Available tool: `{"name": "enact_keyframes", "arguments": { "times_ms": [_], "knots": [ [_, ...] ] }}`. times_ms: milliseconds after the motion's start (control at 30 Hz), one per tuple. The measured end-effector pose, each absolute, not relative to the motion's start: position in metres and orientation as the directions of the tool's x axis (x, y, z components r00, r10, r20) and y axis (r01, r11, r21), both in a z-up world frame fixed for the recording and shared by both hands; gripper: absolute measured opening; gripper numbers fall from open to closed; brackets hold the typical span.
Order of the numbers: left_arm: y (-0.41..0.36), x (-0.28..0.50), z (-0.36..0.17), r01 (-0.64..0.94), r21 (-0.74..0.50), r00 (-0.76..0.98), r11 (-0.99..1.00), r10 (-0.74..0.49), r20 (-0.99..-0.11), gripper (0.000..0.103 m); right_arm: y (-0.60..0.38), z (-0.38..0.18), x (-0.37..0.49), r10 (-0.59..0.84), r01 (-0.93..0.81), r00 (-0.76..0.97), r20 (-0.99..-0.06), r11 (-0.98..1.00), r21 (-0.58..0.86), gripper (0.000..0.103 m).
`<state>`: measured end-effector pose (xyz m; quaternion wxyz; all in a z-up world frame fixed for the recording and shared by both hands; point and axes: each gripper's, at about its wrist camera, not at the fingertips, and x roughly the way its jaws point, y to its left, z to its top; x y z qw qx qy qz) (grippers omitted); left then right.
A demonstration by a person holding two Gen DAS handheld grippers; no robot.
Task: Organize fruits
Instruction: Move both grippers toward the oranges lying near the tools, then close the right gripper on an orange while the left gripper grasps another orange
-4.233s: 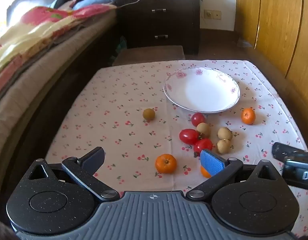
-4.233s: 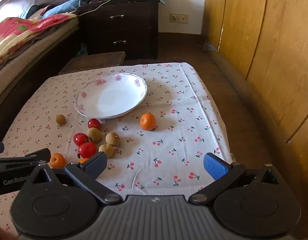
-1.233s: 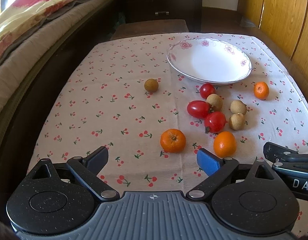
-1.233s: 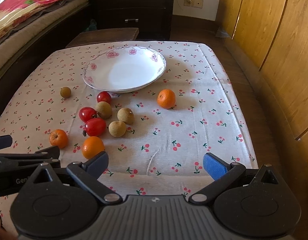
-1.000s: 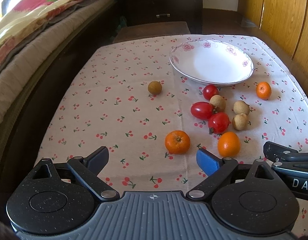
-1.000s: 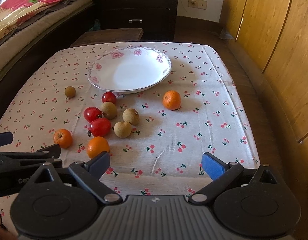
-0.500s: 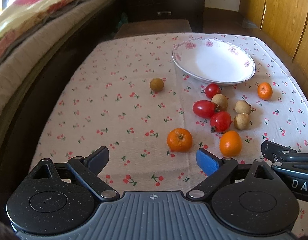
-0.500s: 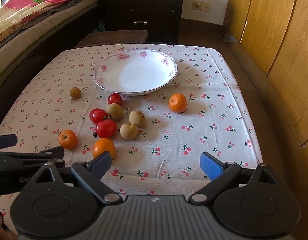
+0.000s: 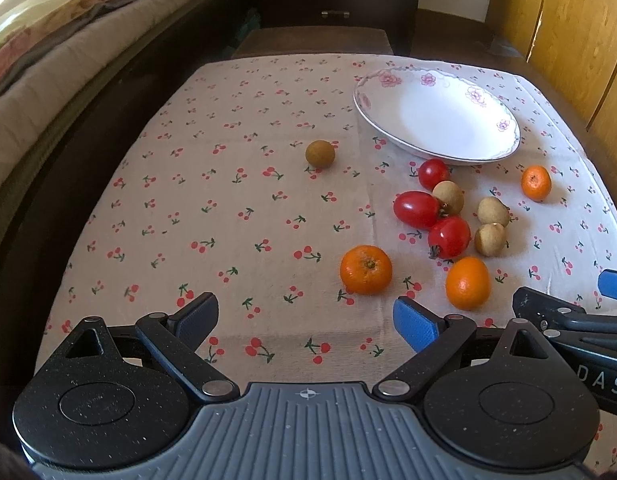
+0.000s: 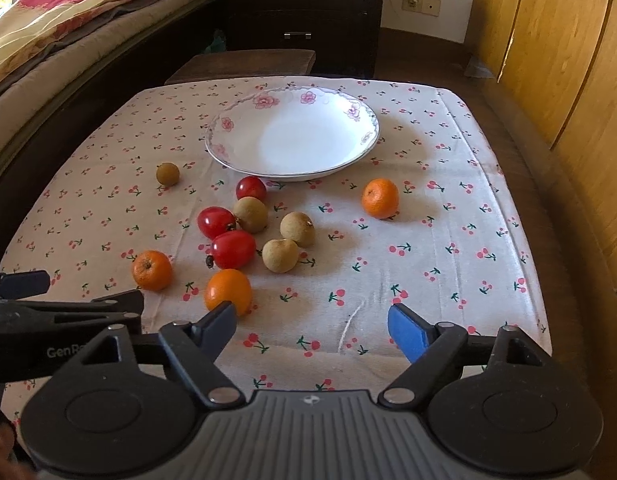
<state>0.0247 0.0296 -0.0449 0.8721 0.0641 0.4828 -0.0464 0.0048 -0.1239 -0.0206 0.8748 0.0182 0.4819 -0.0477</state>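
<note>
A white flowered plate (image 9: pixel 504 124) (image 10: pixel 232 124) lies empty at the far side of the cherry-print cloth. In front of it sit three red tomatoes (image 10: pixel 233 249), three pale longans (image 10: pixel 280 255) and, apart to the left, a darker longan (image 9: pixel 320 153). Three oranges lie around them: one (image 9: pixel 366 269) ahead of my left gripper (image 9: pixel 306 320), one (image 10: pixel 228 292) at the left finger of my right gripper (image 10: pixel 311 328), one (image 10: pixel 380 198) off to the right. My left gripper stands open and empty. My right gripper's jaws are closing with only cloth between them.
A bed (image 10: pixel 48 40) with a patterned quilt runs along the left. A dark dresser (image 10: pixel 304 12) and a low stool (image 10: pixel 244 62) stand beyond the table. Wooden panels (image 10: pixel 568 60) line the right. The cloth's right part (image 10: pixel 468 240) holds no fruit.
Both views have crept a little closer to the fruit. My right gripper's fingers have come nearer together. No fruit has shifted on the cloth.
</note>
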Motion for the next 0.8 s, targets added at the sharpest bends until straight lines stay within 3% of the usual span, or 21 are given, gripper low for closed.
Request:
{"name": "enact_keyframes", "arguments": {
  "times_ms": [800],
  "knots": [
    [0.045, 0.031, -0.051, 0.128, 0.069, 0.517, 0.989, -0.007, -0.856, 0.099, -0.12, -0.03, 0.032, 0.013, 0.067, 0.514, -0.858, 0.996, 0.055, 0.074]
  ]
}}
